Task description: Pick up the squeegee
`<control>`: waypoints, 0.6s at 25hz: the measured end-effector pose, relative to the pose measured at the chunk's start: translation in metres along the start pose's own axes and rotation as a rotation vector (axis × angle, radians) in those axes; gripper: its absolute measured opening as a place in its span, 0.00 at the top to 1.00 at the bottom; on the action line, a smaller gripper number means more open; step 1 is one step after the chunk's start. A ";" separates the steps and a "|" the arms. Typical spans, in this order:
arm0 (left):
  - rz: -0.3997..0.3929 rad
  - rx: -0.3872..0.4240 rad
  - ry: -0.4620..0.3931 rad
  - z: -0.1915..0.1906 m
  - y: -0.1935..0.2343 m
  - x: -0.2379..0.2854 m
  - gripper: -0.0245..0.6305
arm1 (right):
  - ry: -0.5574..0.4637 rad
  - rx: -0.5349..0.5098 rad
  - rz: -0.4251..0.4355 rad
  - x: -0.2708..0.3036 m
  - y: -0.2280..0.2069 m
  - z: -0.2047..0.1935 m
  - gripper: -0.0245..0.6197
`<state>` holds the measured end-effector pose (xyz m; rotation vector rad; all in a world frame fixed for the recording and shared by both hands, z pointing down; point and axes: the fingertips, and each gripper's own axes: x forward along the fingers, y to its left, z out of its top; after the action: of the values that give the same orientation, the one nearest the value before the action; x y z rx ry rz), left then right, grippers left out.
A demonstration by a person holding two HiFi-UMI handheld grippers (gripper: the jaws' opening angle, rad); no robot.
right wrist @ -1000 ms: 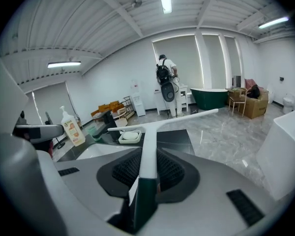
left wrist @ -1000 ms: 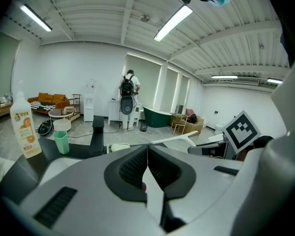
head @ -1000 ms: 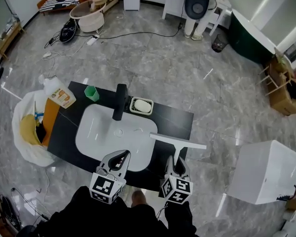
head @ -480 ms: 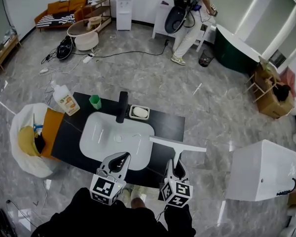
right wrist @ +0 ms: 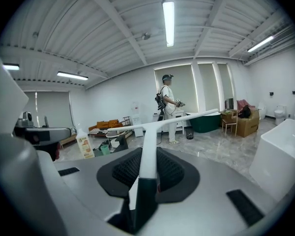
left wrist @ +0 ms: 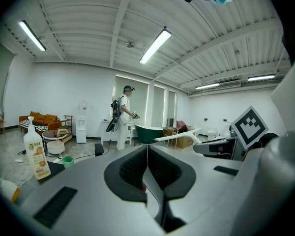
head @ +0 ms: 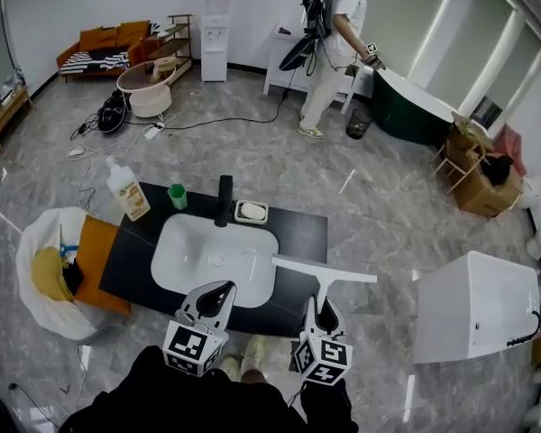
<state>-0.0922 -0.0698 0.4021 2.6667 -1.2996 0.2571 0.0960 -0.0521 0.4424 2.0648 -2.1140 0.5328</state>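
Head view places the black counter (head: 299, 228) and its white basin (head: 207, 255) ahead of the person, with both grippers held side by side at the near edge, pointed forward and nearly level. The left gripper (head: 220, 289) is carried with its jaws pressed together and nothing between them. The right gripper (head: 323, 307) is clamped on the handle of the squeegee (head: 323, 271), whose white blade is held crosswise over the right front part of the counter, just beside the basin. Black-and-white square patterns are carried on the marker cubes (head: 197, 345). An orange label is borne by the soap bottle (head: 128, 190) at the counter's far left corner; its print cannot be read.
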 end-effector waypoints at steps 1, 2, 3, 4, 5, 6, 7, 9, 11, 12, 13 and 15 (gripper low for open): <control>0.000 0.006 0.002 -0.001 -0.001 -0.005 0.93 | -0.008 0.000 -0.001 -0.006 0.002 0.000 0.80; 0.000 0.013 0.005 -0.002 -0.003 -0.011 0.93 | -0.015 -0.001 -0.002 -0.012 0.004 -0.001 0.80; 0.001 0.018 0.006 -0.003 -0.005 -0.017 0.93 | -0.019 -0.003 -0.003 -0.019 0.006 -0.002 0.80; 0.000 0.019 0.006 -0.003 -0.007 -0.023 0.93 | -0.022 -0.005 -0.004 -0.026 0.008 -0.004 0.80; -0.002 0.020 0.002 -0.003 -0.010 -0.028 0.93 | -0.025 -0.007 -0.006 -0.033 0.010 -0.005 0.80; -0.007 0.019 -0.006 -0.002 -0.012 -0.033 0.93 | -0.027 -0.009 -0.007 -0.039 0.012 -0.005 0.80; -0.012 0.019 -0.014 -0.001 -0.014 -0.038 0.93 | -0.031 -0.010 -0.008 -0.045 0.014 -0.005 0.80; -0.014 0.019 -0.016 0.000 -0.017 -0.046 0.93 | -0.038 -0.012 -0.009 -0.056 0.018 -0.005 0.80; -0.018 0.022 -0.019 -0.001 -0.020 -0.055 0.93 | -0.046 -0.014 -0.011 -0.066 0.023 -0.006 0.80; -0.023 0.025 -0.027 -0.002 -0.021 -0.058 0.93 | -0.048 -0.014 -0.012 -0.070 0.024 -0.007 0.80; -0.028 0.026 -0.033 -0.003 -0.022 -0.061 0.93 | -0.051 -0.013 -0.014 -0.074 0.026 -0.009 0.80; -0.032 0.029 -0.035 -0.005 -0.024 -0.065 0.93 | -0.052 -0.012 -0.015 -0.081 0.028 -0.013 0.80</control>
<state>-0.1127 -0.0043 0.3905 2.7254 -1.2720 0.2275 0.0703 0.0279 0.4224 2.1089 -2.1221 0.4685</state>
